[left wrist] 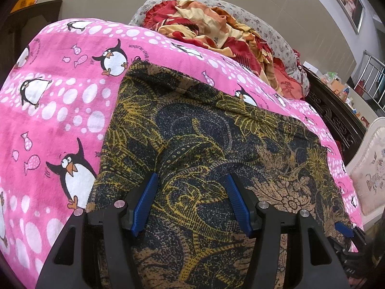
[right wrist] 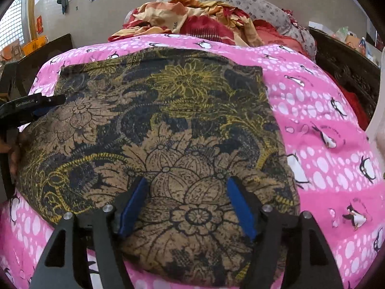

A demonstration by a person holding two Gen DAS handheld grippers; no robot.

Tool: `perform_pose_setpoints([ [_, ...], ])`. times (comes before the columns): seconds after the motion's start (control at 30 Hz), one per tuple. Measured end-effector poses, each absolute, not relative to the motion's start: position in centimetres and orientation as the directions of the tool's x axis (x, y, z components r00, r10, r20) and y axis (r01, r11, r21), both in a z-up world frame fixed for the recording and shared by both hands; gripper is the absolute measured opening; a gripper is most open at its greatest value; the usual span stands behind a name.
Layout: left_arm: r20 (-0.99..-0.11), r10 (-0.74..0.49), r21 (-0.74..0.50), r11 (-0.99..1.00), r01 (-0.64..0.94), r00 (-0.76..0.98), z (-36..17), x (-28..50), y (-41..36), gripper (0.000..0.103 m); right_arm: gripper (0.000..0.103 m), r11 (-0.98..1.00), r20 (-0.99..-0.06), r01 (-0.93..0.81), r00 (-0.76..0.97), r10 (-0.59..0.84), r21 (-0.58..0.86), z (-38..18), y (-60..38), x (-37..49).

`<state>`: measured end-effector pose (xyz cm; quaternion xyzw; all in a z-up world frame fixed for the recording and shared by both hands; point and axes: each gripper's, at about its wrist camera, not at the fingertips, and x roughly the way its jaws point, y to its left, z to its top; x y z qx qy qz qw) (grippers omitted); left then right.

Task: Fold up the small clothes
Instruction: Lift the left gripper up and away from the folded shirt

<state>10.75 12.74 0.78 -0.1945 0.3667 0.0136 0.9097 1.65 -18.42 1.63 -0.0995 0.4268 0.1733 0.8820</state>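
A: Where is your garment?

B: The dark floral cloth (right wrist: pixel 154 125) lies flat on the pink penguin blanket (right wrist: pixel 332 125), filling the middle of both views. Its far edge runs straight across the upper part of the right wrist view, with a square corner at upper right.

A: And your grippers?

B: Your left gripper (left wrist: pixel 192 200) hovers over the cloth, its jaws parted about halfway, holding nothing. Your right gripper (right wrist: pixel 187 207) is wide apart and empty. Pink blanket lies bare along the right edge; crumpled red bedding (right wrist: pixel 192 21) crowds the top.
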Motion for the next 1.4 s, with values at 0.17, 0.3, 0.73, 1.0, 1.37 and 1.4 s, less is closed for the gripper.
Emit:
perform_pose_setpoints([
  [0.17,-0.671,-0.119,-0.346,0.923,-0.167,0.731,0.8,10.8,12.7,0.039,0.077,0.922,-0.780,-0.384,0.591,0.204,-0.050,1.5,-18.0,1.4],
  [0.3,-0.671,-0.120,-0.346,0.923,-0.166,0.732,0.8,10.7,12.8,0.039,0.077,0.922,-0.779,-0.384,0.592,0.207,-0.046,1.6,-18.0,1.4],
  [0.73,-0.670,-0.121,-0.347,0.923,-0.166,0.732,0.7,10.8,12.8,0.039,0.077,0.922,-0.780,-0.385,0.590,0.209,-0.044,1.5,-18.2,1.6],
  [1.0,-0.675,-0.115,-0.338,0.926,-0.166,0.729,0.7,10.8,12.7,0.039,0.077,0.922,-0.779,-0.385,0.590,0.210,-0.043,1.5,-18.1,1.6],
  [1.37,-0.727,-0.093,-0.277,0.946,-0.167,0.680,1.8,11.0,11.8,0.039,0.078,0.923,-0.779,-0.383,0.585,0.226,-0.019,1.4,-18.3,1.9],
  [1.4,-0.729,-0.092,-0.276,0.947,-0.167,0.679,2.4,10.5,11.5,0.039,0.078,0.924,-0.779,-0.383,0.585,0.227,-0.019,1.4,-18.3,2.0],
])
